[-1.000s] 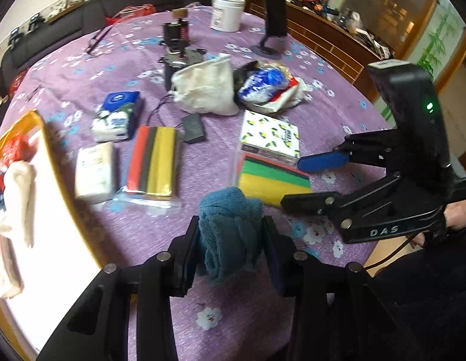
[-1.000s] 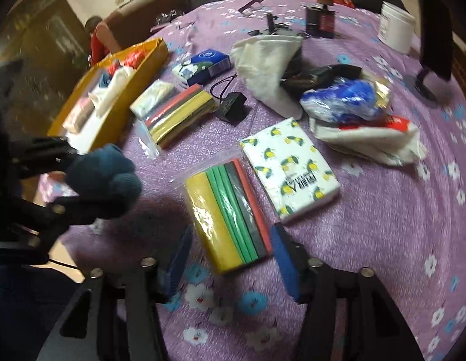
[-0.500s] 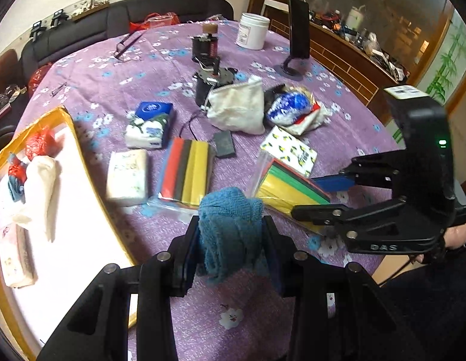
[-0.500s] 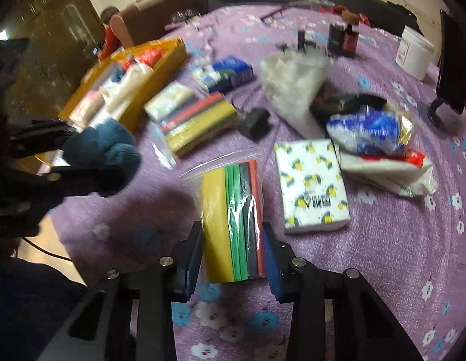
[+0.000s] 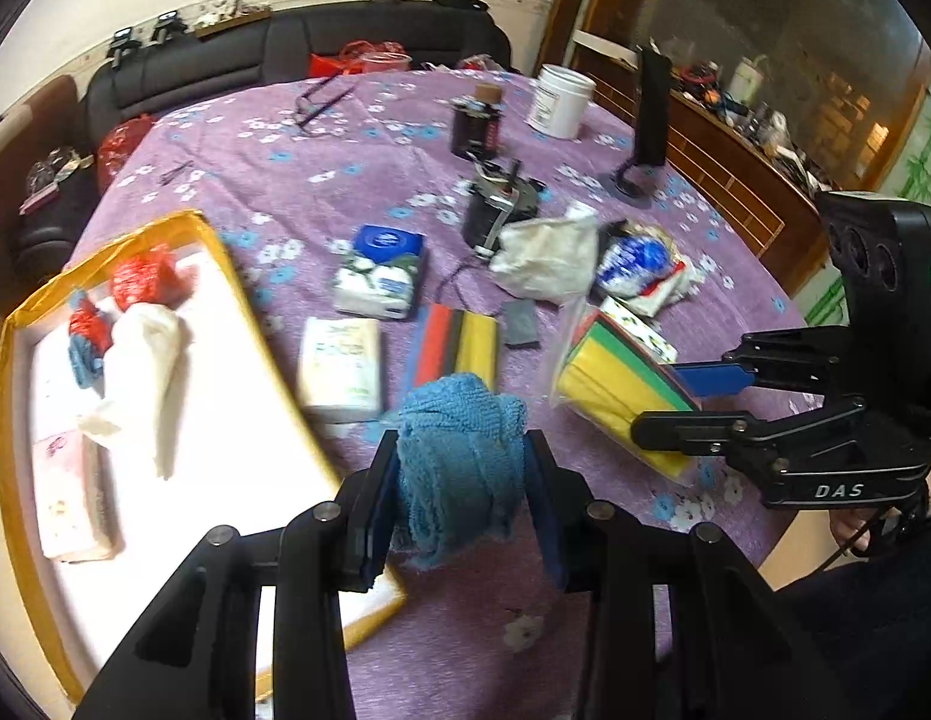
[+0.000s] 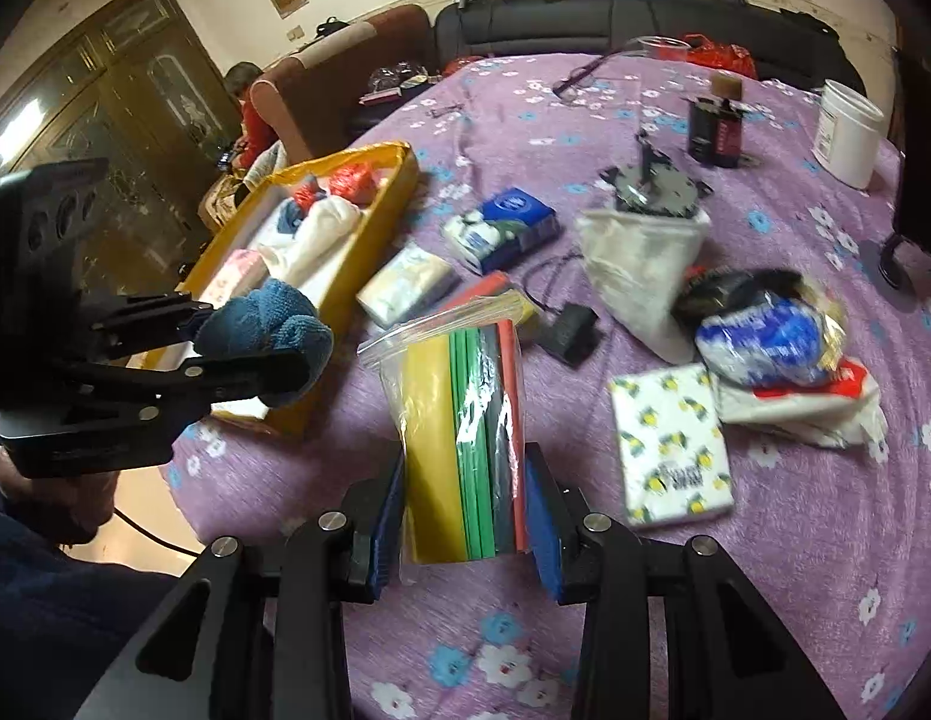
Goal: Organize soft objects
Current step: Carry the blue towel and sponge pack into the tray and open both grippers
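My left gripper (image 5: 462, 504) is shut on a blue towel (image 5: 459, 456) and holds it above the table, beside the yellow-rimmed tray (image 5: 225, 252); the towel also shows in the right wrist view (image 6: 267, 324). My right gripper (image 6: 465, 510) is shut on a clear bag of coloured cloths (image 6: 465, 420) and lifts it off the purple tablecloth (image 6: 795, 540); the bag also shows in the left wrist view (image 5: 615, 384). The tray holds a white cloth (image 5: 144, 354), red items and a pink pack.
On the table lie a second bag of coloured cloths (image 5: 459, 342), tissue packs (image 5: 342, 369) (image 5: 381, 276) (image 6: 672, 444), a white cloth bag (image 5: 546, 258), a blue-and-white wrapper (image 6: 765, 342), a black device (image 5: 501, 204), a white jar (image 5: 558, 99) and a dark stand (image 5: 648, 120).
My right gripper has closed on the bag of cloths and lifted it. My left gripper has carried the blue towel left, towards the tray.
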